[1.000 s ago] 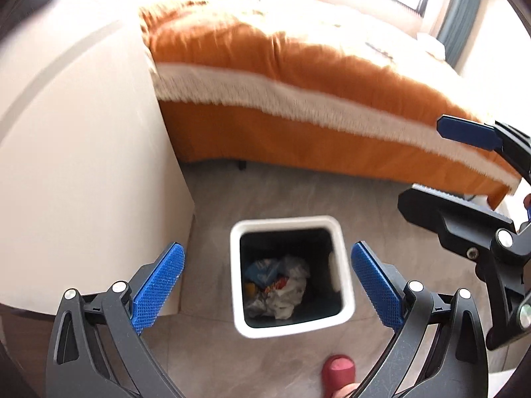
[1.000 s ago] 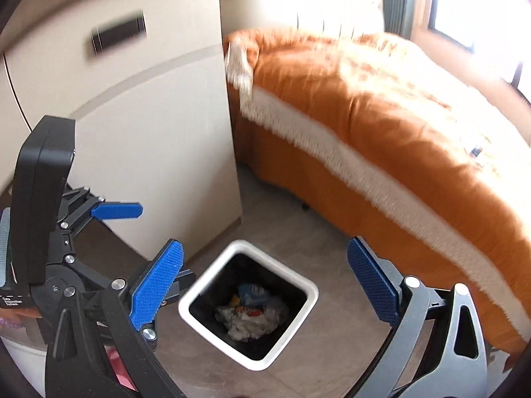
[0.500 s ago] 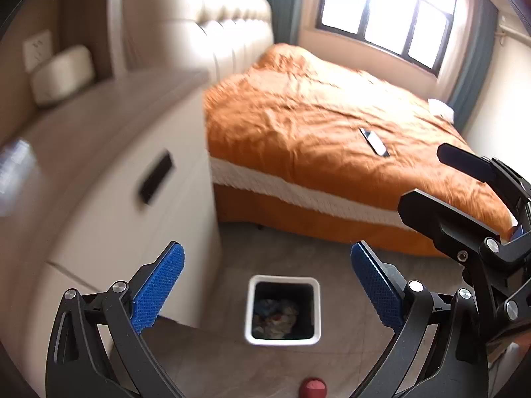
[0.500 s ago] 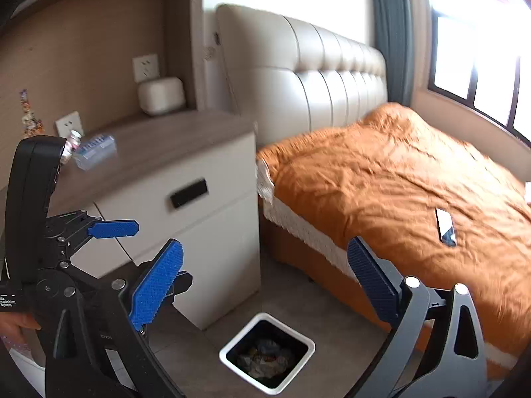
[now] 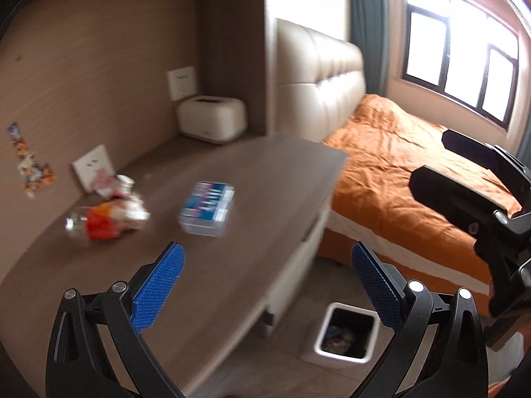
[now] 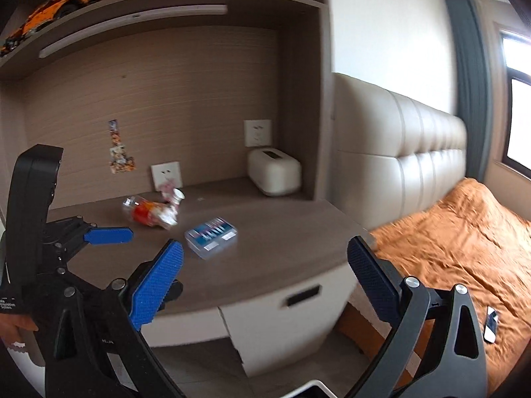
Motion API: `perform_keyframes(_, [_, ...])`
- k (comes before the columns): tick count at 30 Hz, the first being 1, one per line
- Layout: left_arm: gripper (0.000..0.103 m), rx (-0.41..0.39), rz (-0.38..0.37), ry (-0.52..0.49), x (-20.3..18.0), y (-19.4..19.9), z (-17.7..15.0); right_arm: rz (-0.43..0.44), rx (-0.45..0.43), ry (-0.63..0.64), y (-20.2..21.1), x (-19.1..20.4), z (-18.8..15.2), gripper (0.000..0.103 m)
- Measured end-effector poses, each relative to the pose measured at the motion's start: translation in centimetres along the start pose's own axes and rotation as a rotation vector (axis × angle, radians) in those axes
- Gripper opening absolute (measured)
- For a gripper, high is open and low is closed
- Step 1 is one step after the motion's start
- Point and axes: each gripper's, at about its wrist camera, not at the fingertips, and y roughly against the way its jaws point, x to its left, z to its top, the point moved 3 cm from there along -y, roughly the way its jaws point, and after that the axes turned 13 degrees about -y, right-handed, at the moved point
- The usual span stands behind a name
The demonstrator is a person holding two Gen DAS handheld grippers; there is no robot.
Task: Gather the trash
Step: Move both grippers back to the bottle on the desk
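Blue-padded fingers of the left gripper stand wide apart with nothing between them, raised above the near edge of a grey-brown nightstand top. Ahead of them and to their left lies the trash: a crushed plastic bottle with an orange-red label on its side, touching a crumpled white-and-pink wrapper just behind it, near a wall socket. Straight ahead of the left finger, apart from the bottle, sits a clear flat box with a blue label. Farther back in the corner is a cream rounded box. Below and between the fingers, on the floor beside the nightstand, stands a white square bin with a dark liner and some rubbish inside. To the right of the fingers spreads a bed with an orange cover.

Right gripper fingers are likewise spread wide and empty, in front of the nightstand's drawer front. From this view the bottle and wrapper lie ahead and left of the fingers, the blue-label box nearer, between the trash and the fingers. The left gripper's body partly blocks the left side, one blue pad reaching over the tabletop. A phone lies on the bedcover to the far right; only the bin's rim shows at the bottom edge.
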Motion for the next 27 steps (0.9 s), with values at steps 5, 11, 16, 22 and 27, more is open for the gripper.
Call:
perform_keyframes(5, [0.098,0.007,0.056,0.034,7.9,0.2,-1.0,-0.007,0.003,0.016,-3.4,5.3,1.5,0.099])
perform_keyframes(11, [0.098,0.032,0.083,0.09,17.0,-1.7,-2.6,-0.013,0.052,0.034,-9.7,10.5,2.1,0.099])
perform_keyframes(16, [0.098,0.042,0.088,0.083,21.8,-2.7,-3.8,0.032,0.097,0.062,-14.8,13.6,1.7,0.099])
perform_keyframes(22, [0.098,0.011,0.001,-0.032,24.7,-4.5,-4.8,0.172,0.241,0.19,-21.0,16.6,-0.5,0.099])
perform_keyframes(27, [0.098,0.037,-0.109,-0.189,25.6,-7.3,-5.2,0.234,0.308,0.288,-24.3,17.4,-1.8,0.099])
